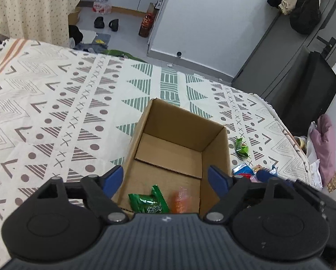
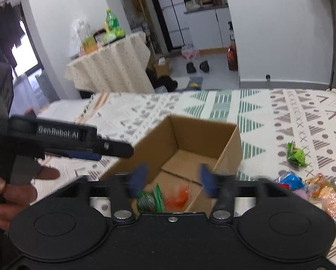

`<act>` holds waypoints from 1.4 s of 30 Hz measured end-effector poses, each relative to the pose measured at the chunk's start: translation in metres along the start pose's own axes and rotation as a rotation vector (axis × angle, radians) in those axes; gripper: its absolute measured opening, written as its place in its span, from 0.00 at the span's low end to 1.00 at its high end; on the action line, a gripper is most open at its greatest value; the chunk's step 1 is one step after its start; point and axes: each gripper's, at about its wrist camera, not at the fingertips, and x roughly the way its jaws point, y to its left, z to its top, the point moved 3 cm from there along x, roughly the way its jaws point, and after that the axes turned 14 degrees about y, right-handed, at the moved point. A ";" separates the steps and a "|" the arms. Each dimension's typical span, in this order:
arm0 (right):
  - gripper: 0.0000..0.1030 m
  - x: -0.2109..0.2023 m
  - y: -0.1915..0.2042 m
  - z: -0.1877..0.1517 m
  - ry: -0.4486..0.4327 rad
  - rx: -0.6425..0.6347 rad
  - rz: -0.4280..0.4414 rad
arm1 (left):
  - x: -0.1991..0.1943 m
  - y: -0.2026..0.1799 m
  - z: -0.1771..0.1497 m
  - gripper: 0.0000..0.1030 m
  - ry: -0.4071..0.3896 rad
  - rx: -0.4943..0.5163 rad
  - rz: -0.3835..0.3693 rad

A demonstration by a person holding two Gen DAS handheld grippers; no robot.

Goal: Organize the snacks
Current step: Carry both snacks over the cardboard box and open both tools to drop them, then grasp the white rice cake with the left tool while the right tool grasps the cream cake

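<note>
While we look down from both cameras, we see one brown cardboard box [image 1: 179, 148] sitting open on the patterned bed cover [image 1: 55, 112]. Two snacks lie inside the box, at the end nearest to us: one green packet [image 1: 148, 202] and one orange packet [image 1: 181, 202], side by side.

Our left gripper [image 1: 165, 177] hangs over the box. Its two blue fingers [image 1: 112, 180] are spread wide apart, one near each side wall of the box, and nothing is between them.

Our right gripper [image 2: 173, 180] hangs over the same end of the box. Its two blue fingers [image 2: 139, 178] are spread apart too, with nothing pinched, though they look blurry.

In the right camera we also see the left gripper from the side, to the left of the box, with a hand [image 2: 12, 191] wrapped around its handle.

More snacks wait outside, to the right of the box. One green packet [image 2: 295, 154] lies alone on the cover, a little away from the box. Nearer to us than that one is a small pile [image 2: 314, 186]. In it we can count two blue packets and about two clear orange ones, plus bits of red and pink. The pile is too jumbled for a sure count.

Past the box, far beyond the bed, two dark shoes [image 2: 197, 66] sit on the floor.
</note>
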 end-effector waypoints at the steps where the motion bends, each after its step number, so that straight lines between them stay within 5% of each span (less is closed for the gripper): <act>1: 0.69 -0.002 -0.003 0.002 -0.014 0.011 0.011 | -0.003 -0.002 -0.002 0.82 -0.009 -0.003 0.008; 11: 1.00 -0.038 -0.015 -0.012 -0.119 -0.011 -0.028 | -0.020 -0.023 -0.023 1.00 -0.065 0.015 0.056; 28: 1.00 -0.095 -0.056 -0.058 -0.123 0.133 -0.184 | -0.048 -0.065 -0.083 1.00 -0.064 0.043 0.001; 42: 1.00 -0.097 -0.093 -0.103 -0.055 0.231 -0.229 | -0.017 -0.110 -0.113 1.00 -0.011 0.142 -0.037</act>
